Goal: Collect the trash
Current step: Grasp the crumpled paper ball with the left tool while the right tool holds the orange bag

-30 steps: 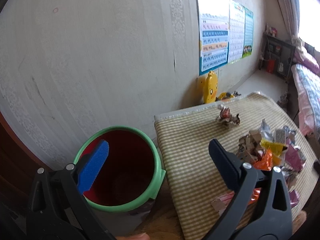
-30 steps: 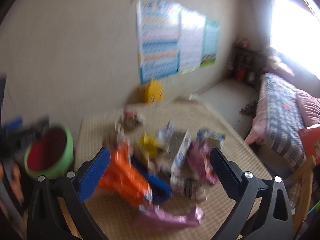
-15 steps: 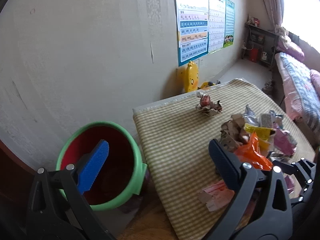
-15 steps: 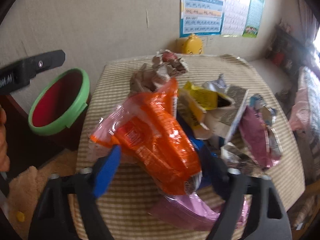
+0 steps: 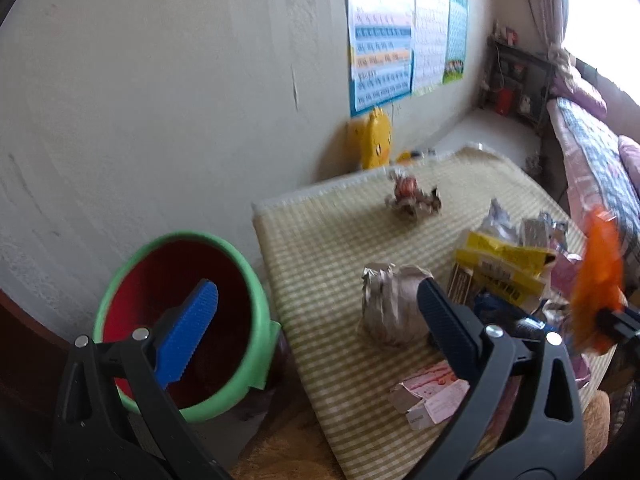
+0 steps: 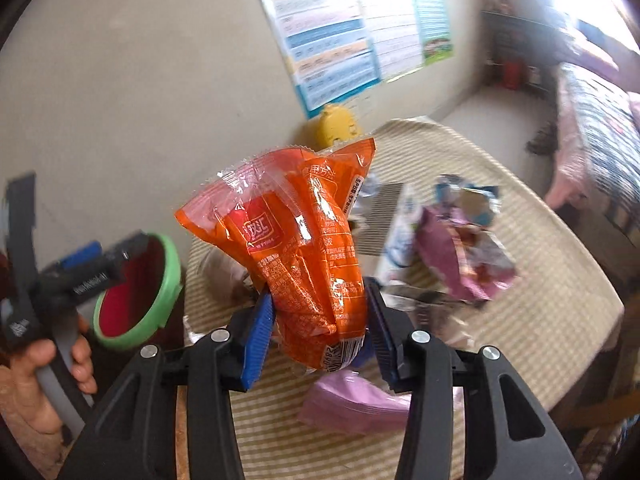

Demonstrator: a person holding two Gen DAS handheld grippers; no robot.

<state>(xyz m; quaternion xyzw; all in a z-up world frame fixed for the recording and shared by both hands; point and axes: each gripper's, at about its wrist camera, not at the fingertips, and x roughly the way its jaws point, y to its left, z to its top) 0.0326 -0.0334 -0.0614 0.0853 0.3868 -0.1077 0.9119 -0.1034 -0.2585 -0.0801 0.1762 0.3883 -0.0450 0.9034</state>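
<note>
Black claw, ribbed blue pads

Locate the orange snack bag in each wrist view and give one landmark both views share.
Left wrist view: the orange snack bag is at the far right edge, blurred, raised above the wrapper pile.
Right wrist view: it fills the centre, pinched at its lower end between the right gripper's fingers, which have just been closing on it.
Shared landmark: the green-rimmed red bin, left of the checked table in both.

Checked tablecloth (beige) bearing scattered wrappers, crumpled paper ball.
</note>
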